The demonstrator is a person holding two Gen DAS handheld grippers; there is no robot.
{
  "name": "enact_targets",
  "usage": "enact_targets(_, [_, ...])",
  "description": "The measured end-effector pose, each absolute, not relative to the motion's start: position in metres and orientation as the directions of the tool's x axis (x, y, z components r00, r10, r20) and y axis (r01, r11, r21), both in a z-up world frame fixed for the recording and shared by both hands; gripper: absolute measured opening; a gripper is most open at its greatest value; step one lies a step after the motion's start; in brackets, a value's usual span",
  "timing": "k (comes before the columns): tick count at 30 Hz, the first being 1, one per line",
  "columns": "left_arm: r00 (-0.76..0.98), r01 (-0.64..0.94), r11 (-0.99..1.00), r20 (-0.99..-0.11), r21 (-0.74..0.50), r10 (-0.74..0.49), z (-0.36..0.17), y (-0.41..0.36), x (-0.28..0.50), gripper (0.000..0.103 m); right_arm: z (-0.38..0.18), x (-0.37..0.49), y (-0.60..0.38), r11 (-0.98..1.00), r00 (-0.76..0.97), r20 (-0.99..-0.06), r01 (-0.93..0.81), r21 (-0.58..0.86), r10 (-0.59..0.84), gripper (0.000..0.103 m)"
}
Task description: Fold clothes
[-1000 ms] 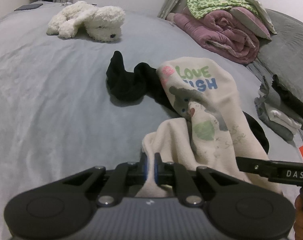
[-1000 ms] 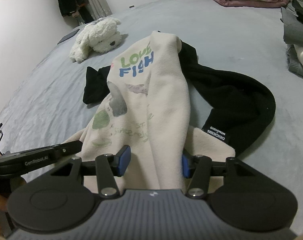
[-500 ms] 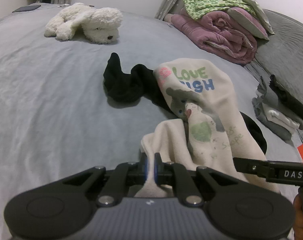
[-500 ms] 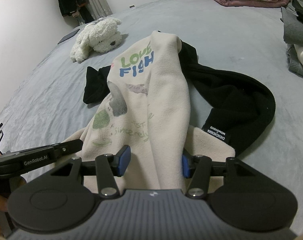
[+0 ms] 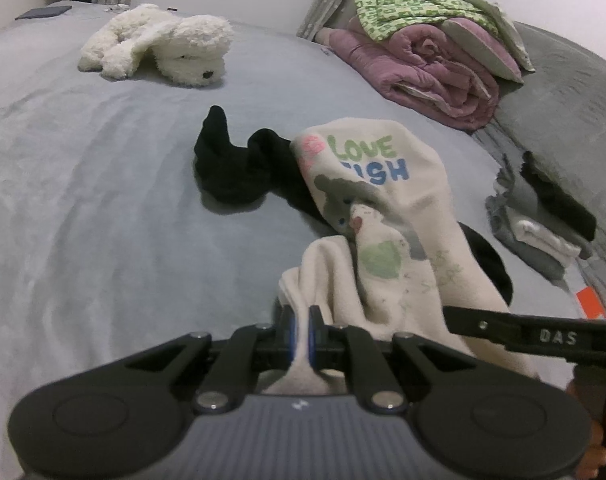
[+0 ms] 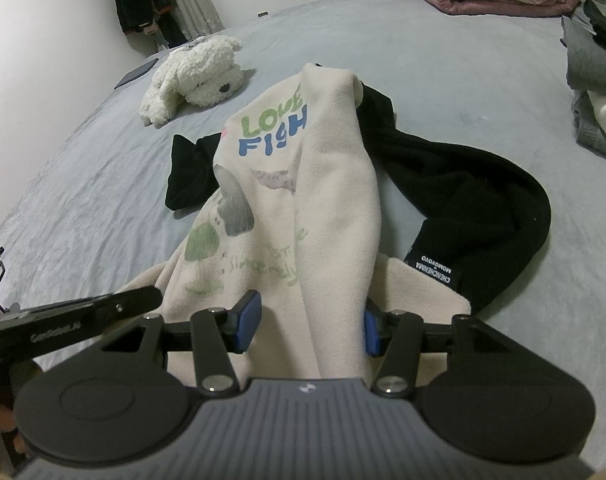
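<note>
on the grey bed (image 5: pixel 103 208) one cream sweatshirt (image 5: pixel 387 216) lies draped over one black garment (image 5: pixel 239 172). left gripper (image 5: pixel 299 334) pinches a cream fold tight; right gripper (image 6: pixel 308 322) has its jaws half apart with cream cloth between them, grip unclear. one white plush toy (image 5: pixel 171 46), one pink quilt (image 5: pixel 423 76) and one folded stack (image 5: pixel 543 220) lie beyond.

Both cameras sit just behind their tools, tilted down over the grey bed (image 5: pixel 103 208), very close to the cream sweatshirt (image 5: pixel 387 216). The left view faces the far wall from the sweatshirt's left, the right view from its right. Both share the sweatshirt (image 6: pixel 327 200), the plush dog (image 5: pixel 163 44) and each other's tool
</note>
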State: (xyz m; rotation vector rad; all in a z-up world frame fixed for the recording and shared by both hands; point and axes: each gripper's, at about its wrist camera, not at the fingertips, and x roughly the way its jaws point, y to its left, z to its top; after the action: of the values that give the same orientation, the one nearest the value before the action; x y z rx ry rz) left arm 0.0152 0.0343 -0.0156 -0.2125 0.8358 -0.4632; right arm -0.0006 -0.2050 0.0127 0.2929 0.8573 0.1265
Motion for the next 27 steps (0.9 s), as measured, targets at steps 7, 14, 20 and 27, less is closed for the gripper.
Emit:
enact_targets(7, [0.550, 0.345, 0.848, -0.645, -0.404, -0.531, -0.008, 0.041, -0.008, 0.005, 0.019, -0.001, -0.210, 0.950, 0.660, -0.714, 0.001, 0.314, 0.235, 0.055])
enact_targets(14, [0.519, 0.391, 0.833, -0.653, -0.392, -0.551, -0.002, 0.040, -0.028, 0.006, 0.026, 0.002, -0.222, 0.944, 0.678, -0.699, 0.021, 0.329, 0.228, 0.055])
enact_targets(20, [0.527, 0.328, 0.835, -0.648, -0.442, -0.550, 0.004, 0.048, -0.011, 0.030, 0.035, 0.010, -0.228, 0.937, 0.703, -0.677, 0.044, 0.345, 0.216, 0.055])
enact_targets(27, [0.598, 0.238, 0.903, -0.678, -0.357, -0.426, 0.007, 0.041, 0.055, 0.041, 0.048, 0.033, -0.236, 0.950, 0.744, -0.647, 0.055, 0.309, 0.168, 0.059])
